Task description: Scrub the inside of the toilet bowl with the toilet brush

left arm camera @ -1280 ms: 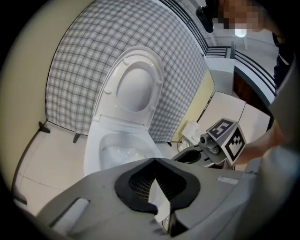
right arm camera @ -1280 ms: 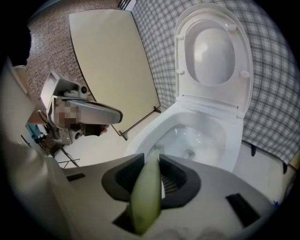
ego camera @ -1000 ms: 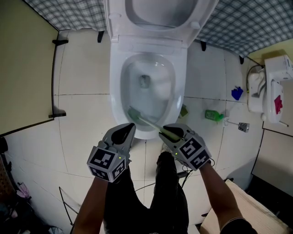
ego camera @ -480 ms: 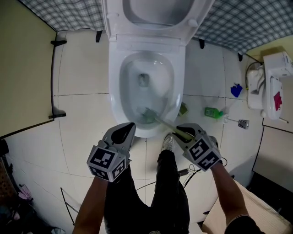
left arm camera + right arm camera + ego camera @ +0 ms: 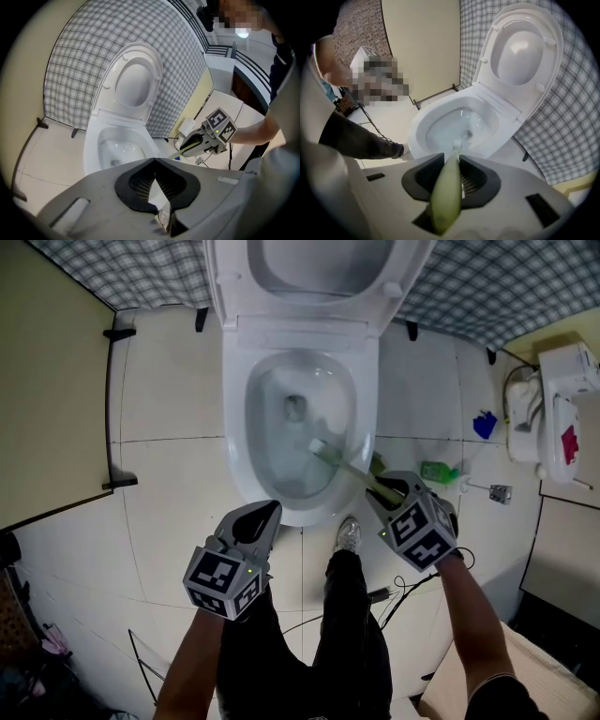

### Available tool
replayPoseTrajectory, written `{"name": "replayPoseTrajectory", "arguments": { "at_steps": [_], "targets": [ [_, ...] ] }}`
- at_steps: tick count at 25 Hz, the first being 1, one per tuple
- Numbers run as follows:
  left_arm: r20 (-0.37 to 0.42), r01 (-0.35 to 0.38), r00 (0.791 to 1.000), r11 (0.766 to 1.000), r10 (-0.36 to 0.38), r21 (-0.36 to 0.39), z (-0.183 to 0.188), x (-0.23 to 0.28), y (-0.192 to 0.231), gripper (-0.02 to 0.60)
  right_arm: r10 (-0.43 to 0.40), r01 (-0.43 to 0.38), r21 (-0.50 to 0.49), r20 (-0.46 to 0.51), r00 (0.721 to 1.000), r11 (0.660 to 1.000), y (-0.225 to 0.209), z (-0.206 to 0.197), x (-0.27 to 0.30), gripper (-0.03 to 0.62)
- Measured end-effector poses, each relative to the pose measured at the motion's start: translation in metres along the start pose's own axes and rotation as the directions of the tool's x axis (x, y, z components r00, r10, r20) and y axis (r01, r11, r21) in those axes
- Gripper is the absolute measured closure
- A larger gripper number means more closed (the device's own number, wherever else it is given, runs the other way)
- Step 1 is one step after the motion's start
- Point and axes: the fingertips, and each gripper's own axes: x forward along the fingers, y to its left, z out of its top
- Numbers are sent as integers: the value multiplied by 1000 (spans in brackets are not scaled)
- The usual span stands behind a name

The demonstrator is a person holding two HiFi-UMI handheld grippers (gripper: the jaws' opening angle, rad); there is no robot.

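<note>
Here, the toilet bowl (image 5: 236, 442) is glossy white ceramic, egg-shaped, with its lid and seat (image 5: 319, 268) tipped up behind it. Inside the bowl are a little water round the drain hole and the toilet brush (image 5: 349, 468). The brush's pale bristled head lies against the inner wall on the right gripper's side, and its smooth pale-green plastic handle slants out over the rim. The right gripper (image 5: 386, 489), just outside the bowl's rim, pinches that handle between ribbed black pads. The left gripper (image 5: 262, 514), before the bowl's front, has its jaws pressed together on nothing. Beside the bowl, a small green object (image 5: 437, 474) and a blue one (image 5: 485, 429) lie on the cream floor tiles (image 5: 169, 381). Checked fabric (image 5: 506, 287) hangs behind it.
</note>
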Motion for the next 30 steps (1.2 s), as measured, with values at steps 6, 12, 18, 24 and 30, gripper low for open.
{"name": "replayPoseTrajectory", "arguments": {
  "at_steps": [6,12,18,24,30],
  "targets": [
    [-3,-13,1000,1000,13,-9,-1,-2,7,572,-75,73,-68,-22,997,995,-31,15,5,484],
    [-2,-18,1000,1000,18,-14,1,-2,12,572,-142,137,-142,-28,989,980,-63,34,15,482],
    [6,-22,1000,1000,22,-17,6,0,14,572,-185,184,-181,9,983,966,-89,60,30,482],
    [9,-27,1000,999,28,-17,8,2,17,572,-190,205,-150,107,976,967,-106,92,48,482],
    [5,-35,999,999,35,-27,3,-2,22,572,-188,209,-104,182,965,972,-98,117,54,480]
  ]
}}
